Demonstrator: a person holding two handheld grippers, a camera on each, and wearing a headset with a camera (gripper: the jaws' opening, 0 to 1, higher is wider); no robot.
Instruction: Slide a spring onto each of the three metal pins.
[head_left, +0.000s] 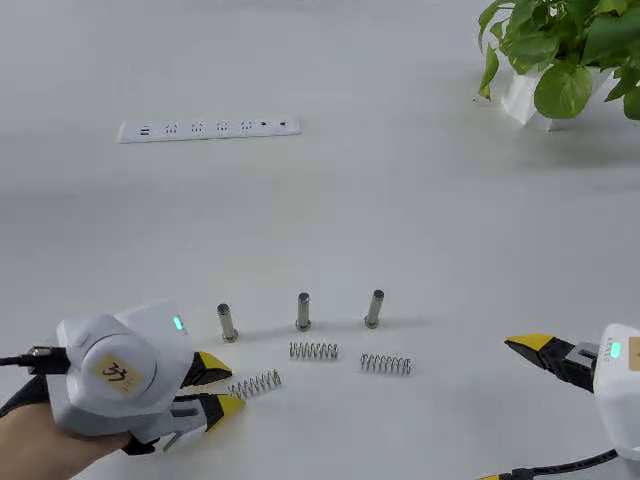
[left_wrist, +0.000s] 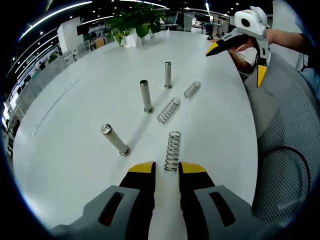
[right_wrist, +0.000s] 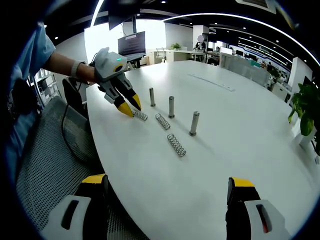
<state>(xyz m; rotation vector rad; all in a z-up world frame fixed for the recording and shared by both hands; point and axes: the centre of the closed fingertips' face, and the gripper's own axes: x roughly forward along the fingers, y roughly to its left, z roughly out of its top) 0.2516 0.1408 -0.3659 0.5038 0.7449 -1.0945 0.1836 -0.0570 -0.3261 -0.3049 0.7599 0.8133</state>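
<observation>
Three short metal pins stand upright in a row on the white table: left pin (head_left: 228, 322), middle pin (head_left: 303, 311), right pin (head_left: 374, 308). In front of them lie three loose springs: left spring (head_left: 255, 383), middle spring (head_left: 314, 350), right spring (head_left: 385, 364). My left gripper (head_left: 222, 388) is open by a narrow gap, its yellow tips right at the near end of the left spring (left_wrist: 172, 150). My right gripper (right_wrist: 168, 182) is wide open and holds nothing, well to the right of the pins near the table edge.
A white power strip (head_left: 208, 129) lies far back on the left. A potted plant (head_left: 565, 50) stands at the back right corner. A mesh chair (left_wrist: 285, 150) sits beside the table's edge. A cable trails from each gripper.
</observation>
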